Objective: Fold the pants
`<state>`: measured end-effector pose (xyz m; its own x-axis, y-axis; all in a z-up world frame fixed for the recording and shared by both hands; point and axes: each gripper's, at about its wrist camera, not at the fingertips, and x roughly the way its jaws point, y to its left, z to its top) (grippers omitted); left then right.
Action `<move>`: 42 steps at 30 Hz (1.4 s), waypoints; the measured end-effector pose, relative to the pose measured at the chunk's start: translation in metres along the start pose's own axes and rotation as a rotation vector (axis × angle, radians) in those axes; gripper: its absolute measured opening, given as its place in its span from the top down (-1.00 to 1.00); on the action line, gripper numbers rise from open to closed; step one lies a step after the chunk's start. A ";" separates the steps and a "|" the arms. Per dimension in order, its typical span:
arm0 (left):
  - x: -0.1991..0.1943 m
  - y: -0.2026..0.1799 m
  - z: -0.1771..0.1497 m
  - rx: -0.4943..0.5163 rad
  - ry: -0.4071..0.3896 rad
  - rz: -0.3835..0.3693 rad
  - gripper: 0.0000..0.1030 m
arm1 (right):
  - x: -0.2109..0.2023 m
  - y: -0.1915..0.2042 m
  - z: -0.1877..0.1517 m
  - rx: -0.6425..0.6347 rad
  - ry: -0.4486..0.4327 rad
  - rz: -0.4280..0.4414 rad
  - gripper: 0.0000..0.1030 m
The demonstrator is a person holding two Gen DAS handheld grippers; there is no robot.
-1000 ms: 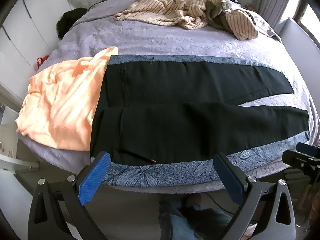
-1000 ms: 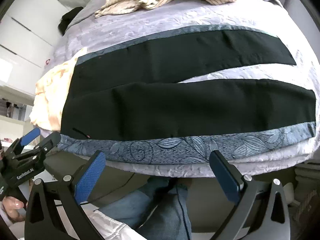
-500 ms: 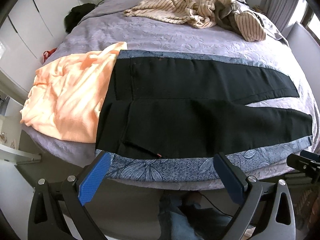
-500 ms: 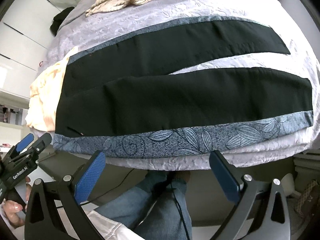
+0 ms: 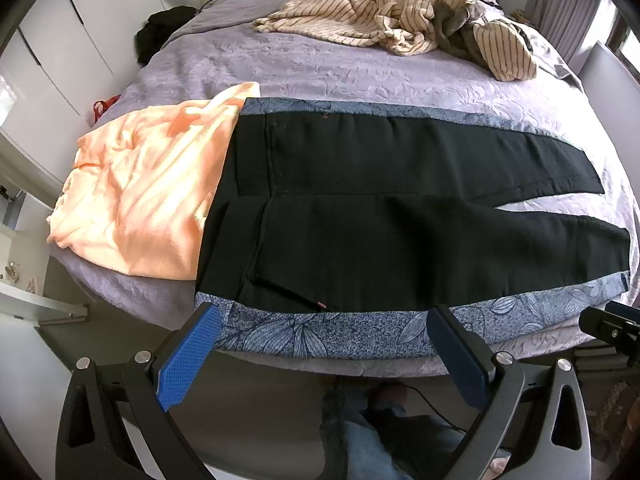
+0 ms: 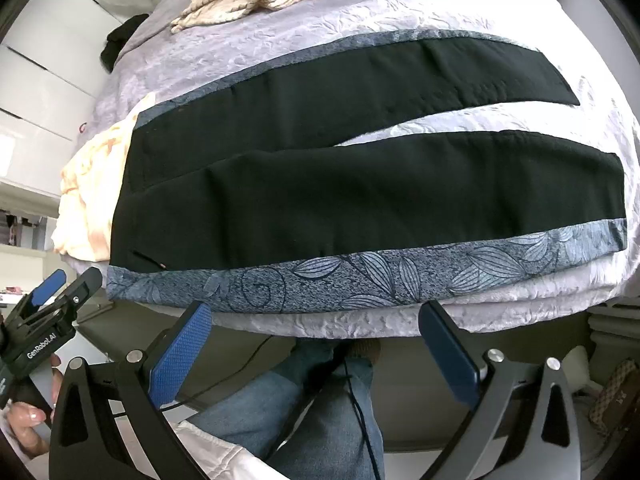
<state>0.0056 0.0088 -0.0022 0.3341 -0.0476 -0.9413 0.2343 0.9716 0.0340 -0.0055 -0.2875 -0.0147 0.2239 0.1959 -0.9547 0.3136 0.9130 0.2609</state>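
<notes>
Black pants (image 5: 384, 216) with blue-grey floral side stripes lie flat across the near edge of the bed, waist to the left and both legs spread to the right (image 6: 360, 168). My left gripper (image 5: 324, 340) hovers open just off the bed's edge, in front of the near floral stripe by the waist. My right gripper (image 6: 316, 332) hangs open below the mattress edge, in front of the near leg. Neither holds anything. The left gripper (image 6: 52, 296) also shows at the left of the right wrist view, held by a hand.
An orange garment (image 5: 144, 192) lies by the waist, partly under it. Striped beige clothes (image 5: 400, 20) are piled at the far side of the lilac bed (image 5: 320, 76). A person's jeans-clad legs (image 6: 320, 412) stand by the bed. White wardrobes (image 5: 60, 40) line the left.
Both grippers have risen and drawn slightly closer to the bed edge, so the pants sit fuller in view. The pants have not moved. Both grippers stay open.
</notes>
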 end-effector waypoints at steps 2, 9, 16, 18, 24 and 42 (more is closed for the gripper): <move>0.000 -0.001 0.000 -0.001 0.001 0.004 -1.00 | 0.000 -0.001 0.000 -0.001 -0.001 0.001 -1.00; 0.000 0.001 -0.002 -0.008 0.004 0.015 -1.00 | 0.000 -0.003 0.002 0.003 -0.003 -0.001 -1.00; 0.002 0.003 -0.003 -0.016 0.011 0.025 -1.00 | 0.000 -0.003 0.002 0.005 -0.002 0.001 -1.00; 0.003 0.004 -0.004 -0.018 0.016 0.027 -1.00 | 0.000 -0.003 0.001 0.007 -0.002 -0.001 -1.00; 0.007 0.006 -0.006 -0.027 0.032 0.033 -1.00 | 0.003 -0.003 -0.001 0.011 0.006 0.003 -1.00; 0.014 0.008 -0.004 -0.018 0.056 0.042 -1.00 | 0.012 -0.009 0.002 0.031 0.027 0.014 -1.00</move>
<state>0.0086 0.0166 -0.0163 0.2912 0.0056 -0.9567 0.2048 0.9764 0.0681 -0.0035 -0.2942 -0.0278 0.2033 0.2183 -0.9545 0.3393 0.8987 0.2778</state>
